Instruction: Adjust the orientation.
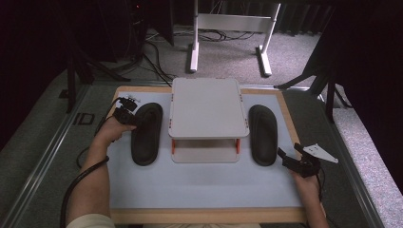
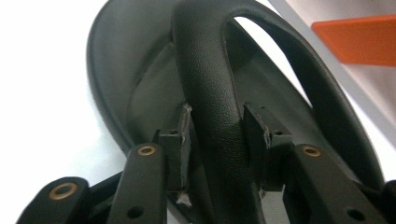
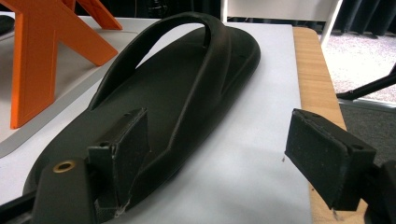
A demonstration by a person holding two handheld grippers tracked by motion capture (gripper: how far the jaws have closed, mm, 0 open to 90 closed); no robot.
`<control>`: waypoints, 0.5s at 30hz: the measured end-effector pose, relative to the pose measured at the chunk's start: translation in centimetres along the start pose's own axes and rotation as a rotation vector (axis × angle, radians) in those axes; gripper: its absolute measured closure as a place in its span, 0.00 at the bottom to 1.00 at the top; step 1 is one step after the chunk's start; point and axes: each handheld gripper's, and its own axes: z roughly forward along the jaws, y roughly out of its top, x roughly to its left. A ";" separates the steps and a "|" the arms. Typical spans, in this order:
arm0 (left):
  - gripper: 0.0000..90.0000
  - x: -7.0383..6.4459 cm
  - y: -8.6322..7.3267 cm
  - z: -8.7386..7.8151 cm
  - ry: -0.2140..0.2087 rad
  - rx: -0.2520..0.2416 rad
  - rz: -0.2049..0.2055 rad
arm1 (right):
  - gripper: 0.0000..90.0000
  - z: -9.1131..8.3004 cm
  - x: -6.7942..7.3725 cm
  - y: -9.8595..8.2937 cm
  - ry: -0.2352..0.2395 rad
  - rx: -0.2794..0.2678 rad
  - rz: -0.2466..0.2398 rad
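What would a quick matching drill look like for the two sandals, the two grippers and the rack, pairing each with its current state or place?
Things:
1. left gripper
2. right gripper
3. right sandal
4. white rack

States or places:
A. stands in the middle of the mat, between the two sandals
B. jaws wide open, beside the heel of a sandal
C. lies flat on the mat, not gripped
D. jaws closed on the strap of the left sandal

Pairs: 1-D, 2-B, 3-C, 4-A
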 end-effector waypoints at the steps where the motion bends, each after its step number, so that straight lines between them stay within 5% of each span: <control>1: 0.70 0.0 -0.1 0.0 0.007 -0.001 0.002 | 0.23 0.0 0.0 0.0 0.000 0.000 0.000; 6: 0.76 -0.1 -0.4 -0.4 -0.009 -0.058 -0.070 | 0.23 0.1 0.0 0.0 -0.004 0.005 0.002; 15: 0.79 -0.6 -0.1 -1.3 0.037 -0.046 -0.090 | 0.23 0.1 0.0 0.0 -0.005 0.004 0.005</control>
